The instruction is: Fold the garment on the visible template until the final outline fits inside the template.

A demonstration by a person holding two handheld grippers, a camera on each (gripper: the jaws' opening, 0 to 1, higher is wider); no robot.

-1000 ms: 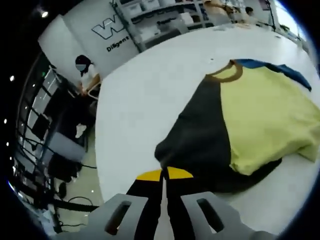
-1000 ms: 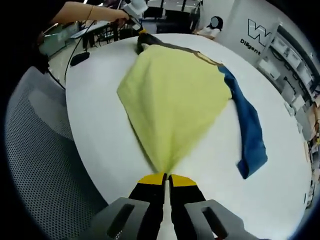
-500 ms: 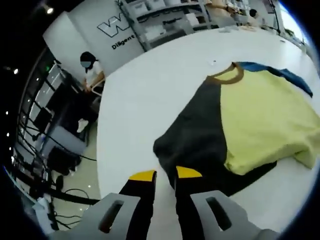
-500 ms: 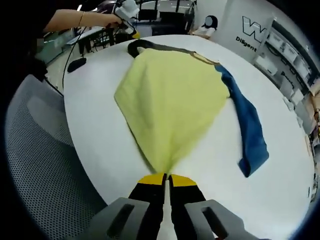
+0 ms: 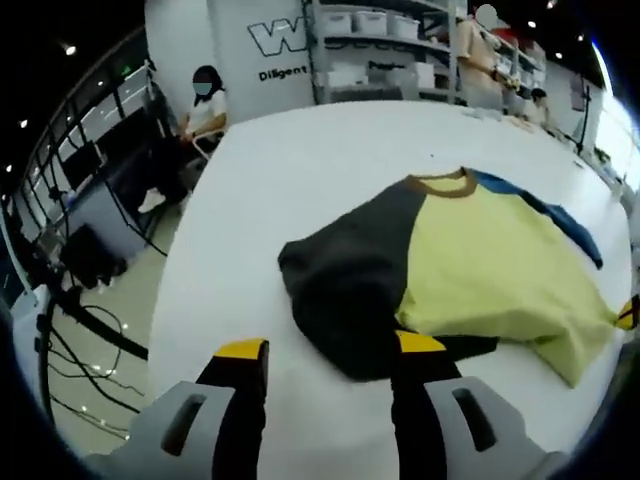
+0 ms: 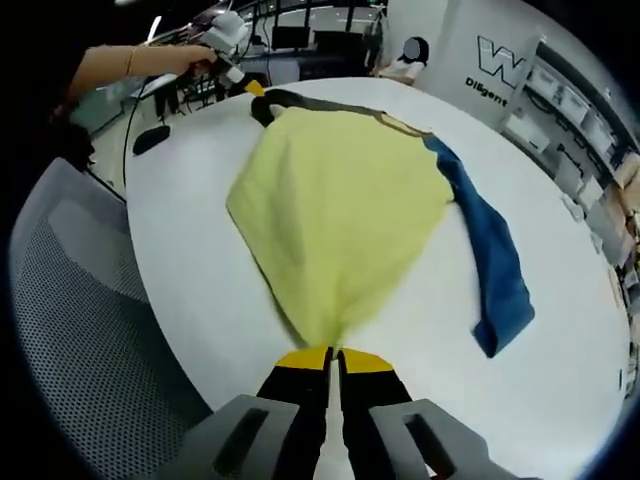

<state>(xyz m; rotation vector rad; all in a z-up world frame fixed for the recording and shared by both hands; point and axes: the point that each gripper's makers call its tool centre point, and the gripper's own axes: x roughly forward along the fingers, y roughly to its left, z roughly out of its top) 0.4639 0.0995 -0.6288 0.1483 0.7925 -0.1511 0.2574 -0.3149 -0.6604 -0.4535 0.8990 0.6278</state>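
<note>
**Garment spread on a white table, one corner pinched**

The surface is a broad white table (image 5: 300,170) with a rounded edge, standing in a large workroom. Past the far edge in the left gripper view rise a wall with a dark logo (image 5: 285,40) and shelving (image 5: 390,50) loaded with pale boxes; a seated person (image 5: 205,105) is beside the table's far left corner, and cables (image 5: 85,330) trail over the floor to the left of the jaws. In the right gripper view a grey mesh chair (image 6: 75,330) stands left of the jaws, close against the table edge.

The garment (image 5: 470,270) lies flat on the table: a yellow body, a dark grey sleeve (image 5: 345,295), a blue sleeve (image 6: 490,260) and a brown collar (image 5: 440,183).

The left gripper (image 5: 325,355) has its jaws wide apart and holds nothing; the dark sleeve lies just ahead of them, its near edge reaching between the yellow tips. The right gripper (image 6: 330,360) has its jaws closed tight on a corner of the yellow body, and the cloth fans out ahead of them toward the collar. The blue sleeve stretches away ahead and to the right of these jaws.

At the far left of the right gripper view, a hand (image 6: 165,60) holds the other gripper beside the dark sleeve's end.
</note>
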